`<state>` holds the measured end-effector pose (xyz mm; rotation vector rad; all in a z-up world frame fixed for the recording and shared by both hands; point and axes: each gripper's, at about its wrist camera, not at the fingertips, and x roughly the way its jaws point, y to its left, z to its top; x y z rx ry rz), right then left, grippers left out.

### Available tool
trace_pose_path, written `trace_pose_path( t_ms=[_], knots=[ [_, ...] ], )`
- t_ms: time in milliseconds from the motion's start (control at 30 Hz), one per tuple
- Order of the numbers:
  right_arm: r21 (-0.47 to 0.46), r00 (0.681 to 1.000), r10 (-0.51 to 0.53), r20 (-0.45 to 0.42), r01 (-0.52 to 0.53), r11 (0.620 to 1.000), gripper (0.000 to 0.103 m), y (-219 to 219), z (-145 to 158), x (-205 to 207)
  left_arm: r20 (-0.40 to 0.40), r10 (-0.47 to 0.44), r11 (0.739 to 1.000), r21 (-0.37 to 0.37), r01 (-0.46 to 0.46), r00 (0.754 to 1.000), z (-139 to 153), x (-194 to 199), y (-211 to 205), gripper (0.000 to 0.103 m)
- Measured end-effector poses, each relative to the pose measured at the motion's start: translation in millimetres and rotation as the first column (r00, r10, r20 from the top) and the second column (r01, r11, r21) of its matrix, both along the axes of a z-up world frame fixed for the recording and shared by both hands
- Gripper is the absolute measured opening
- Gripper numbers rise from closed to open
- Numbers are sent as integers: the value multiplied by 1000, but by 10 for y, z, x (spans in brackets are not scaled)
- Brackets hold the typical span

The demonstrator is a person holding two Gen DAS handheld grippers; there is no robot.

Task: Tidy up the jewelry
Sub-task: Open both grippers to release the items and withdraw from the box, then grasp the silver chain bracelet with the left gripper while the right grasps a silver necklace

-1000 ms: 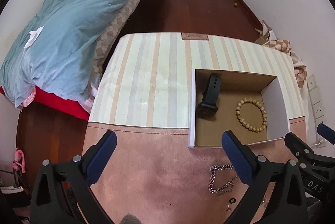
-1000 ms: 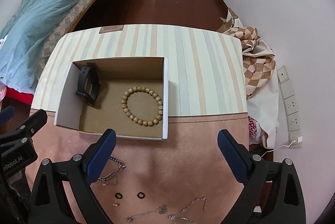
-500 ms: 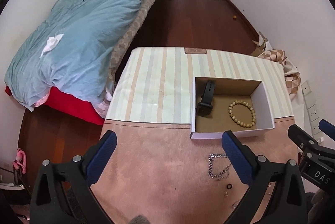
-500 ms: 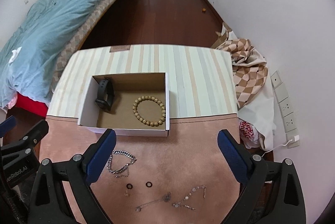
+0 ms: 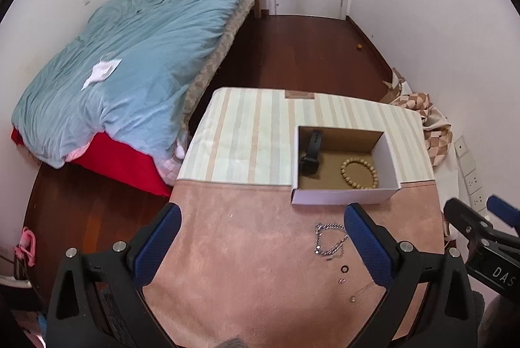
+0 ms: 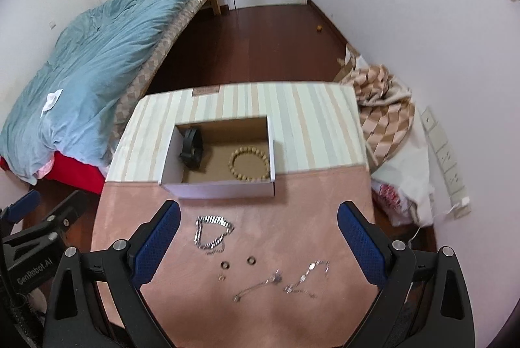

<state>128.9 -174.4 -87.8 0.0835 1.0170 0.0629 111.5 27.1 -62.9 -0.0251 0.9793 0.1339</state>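
Now silver chain [image 6: 212, 232] between right gripper [image 6: 258, 231] spread fingers, untouched; left gripper [image 5: 262, 232] fingers spread, empty

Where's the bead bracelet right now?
The bead bracelet lies flat inside the box, on its right half beside the black watch; the left wrist view shows it there too.

matt cardboard box [image 6: 224, 188], shiny metal chain [image 6: 211, 232].

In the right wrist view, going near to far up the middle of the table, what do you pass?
Thin chains → two small rings → heavy silver chain → white box holding the bead bracelet → striped cloth.
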Motion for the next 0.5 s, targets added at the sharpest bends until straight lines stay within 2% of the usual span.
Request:
trace_pose_path(
  t_ms=[200, 333, 400, 467, 500],
  knots=[
    [26, 993, -59, -100, 62, 998, 98, -261, -565, -157, -99, 16, 1000, 19, -14, 995, -537, -67, 9, 102],
    [32, 973, -128, -191, 136, 990, 82, -562, -1058, -304, -159, 23, 999, 47, -15, 987, -911, -113, -48, 102],
    [41, 960, -161, -230, 175, 984, 79, -694, -1279, -359, -177, 20, 999, 49, -12, 984, -1056, -155, -100, 102],
    [60, 944, -203, -259, 225, 972, 70, -837, -1474, -426, -198, 15, 999, 50, -5, 980, -1196, -178, -155, 102],
    [62, 939, -220, -263, 244, 968, 70, -895, -1535, -451, -210, 13, 999, 47, -4, 978, -1272, -193, -180, 102]
  ],
)
